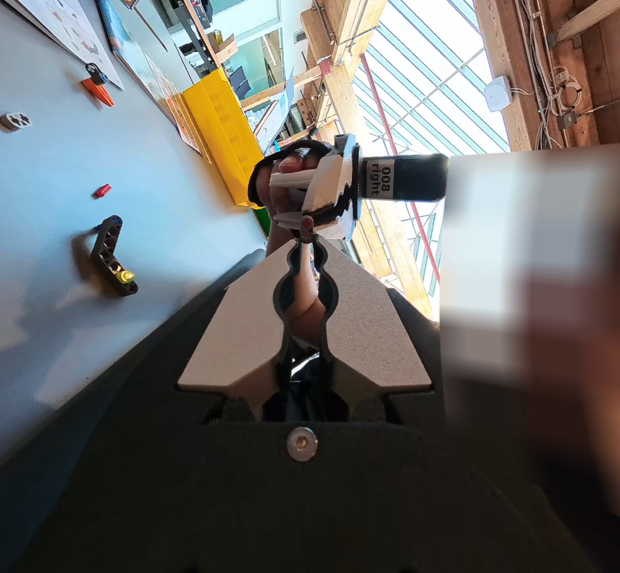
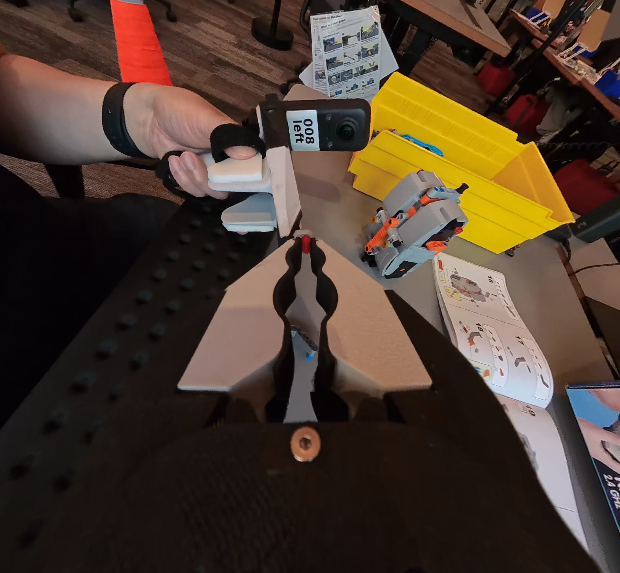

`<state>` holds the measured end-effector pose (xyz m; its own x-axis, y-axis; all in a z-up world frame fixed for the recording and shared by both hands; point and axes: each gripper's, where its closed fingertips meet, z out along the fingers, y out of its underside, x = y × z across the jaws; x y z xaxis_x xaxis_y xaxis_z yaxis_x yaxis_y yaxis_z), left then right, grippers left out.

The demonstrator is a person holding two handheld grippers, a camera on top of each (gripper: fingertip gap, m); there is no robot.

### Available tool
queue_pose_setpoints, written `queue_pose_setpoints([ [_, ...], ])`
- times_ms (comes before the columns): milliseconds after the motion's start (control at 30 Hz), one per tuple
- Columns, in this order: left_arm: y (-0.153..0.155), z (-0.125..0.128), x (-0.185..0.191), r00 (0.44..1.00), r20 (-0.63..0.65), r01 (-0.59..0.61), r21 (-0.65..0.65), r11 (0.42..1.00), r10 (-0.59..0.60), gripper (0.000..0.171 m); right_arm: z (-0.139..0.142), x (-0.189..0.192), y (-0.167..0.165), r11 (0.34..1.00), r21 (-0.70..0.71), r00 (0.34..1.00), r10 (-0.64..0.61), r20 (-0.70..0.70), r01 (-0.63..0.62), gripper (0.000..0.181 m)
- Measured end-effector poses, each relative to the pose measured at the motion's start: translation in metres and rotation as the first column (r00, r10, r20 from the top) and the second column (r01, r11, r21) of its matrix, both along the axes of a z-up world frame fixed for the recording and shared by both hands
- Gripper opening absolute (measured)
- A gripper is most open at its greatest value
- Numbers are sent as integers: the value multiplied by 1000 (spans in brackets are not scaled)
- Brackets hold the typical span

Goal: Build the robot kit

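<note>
My left gripper (image 1: 306,240) is shut on a small dark grey connector piece (image 1: 307,228) with a red end showing in it. My right gripper (image 2: 305,245) is shut on a small red pin (image 2: 305,242). The two grippers meet tip to tip above the grey table (image 2: 335,194). The pin touches the pale piece (image 2: 302,232) held in the left gripper (image 2: 293,229). In the left wrist view the right gripper (image 1: 313,218) comes in from above, held by a hand (image 1: 285,184).
On the table lie a black bent beam with a yellow-green pin (image 1: 110,255), a loose red pin (image 1: 103,190), an orange and black piece (image 1: 97,85) and a tan piece (image 1: 15,120). A grey and orange model (image 2: 412,224), yellow bins (image 2: 453,161), a booklet (image 2: 493,328) and a grey beam (image 2: 303,338) also show. My left and right fingertips are right by each other.
</note>
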<state>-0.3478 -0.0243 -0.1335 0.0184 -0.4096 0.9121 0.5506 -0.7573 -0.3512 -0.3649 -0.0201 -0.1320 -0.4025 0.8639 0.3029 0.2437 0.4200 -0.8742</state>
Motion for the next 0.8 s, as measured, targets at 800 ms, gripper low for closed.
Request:
queue_pose_setpoints([
  [800, 13, 16, 3, 584, -546, -103, 684, 722, 601, 37, 15, 3, 12, 944, -327, 999, -25, 41, 37, 4],
])
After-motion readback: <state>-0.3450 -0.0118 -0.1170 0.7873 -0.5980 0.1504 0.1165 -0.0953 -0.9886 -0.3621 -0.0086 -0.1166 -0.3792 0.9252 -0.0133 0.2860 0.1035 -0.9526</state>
